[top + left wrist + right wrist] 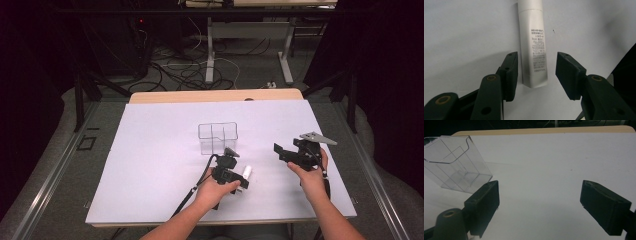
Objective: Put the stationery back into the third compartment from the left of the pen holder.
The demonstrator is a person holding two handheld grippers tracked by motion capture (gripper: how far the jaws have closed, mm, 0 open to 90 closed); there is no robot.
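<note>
Left side first: I see the left tongs (239,182) low over the white surface (150,165), held in the left hand (216,190). In the left gripper view the white tube (534,47) lies flat on the surface between the two jaws. The jaws stand spread on either side of it; the left one is just beside the tube's edge, the right one stands clear with a gap, so nothing is pinched. The tube is long and slim, matte white, with a block of small dark print running down its lower half and a flat crimped end toward the camera. Its far end, past a thin seam line, runs out of frame.

Centre: the clear plastic holder (217,138) stands upright just beyond the left tongs, compartments visible through its walls.

Right: the right tongs (285,152) hover with jaws wide apart and nothing between them.
</note>
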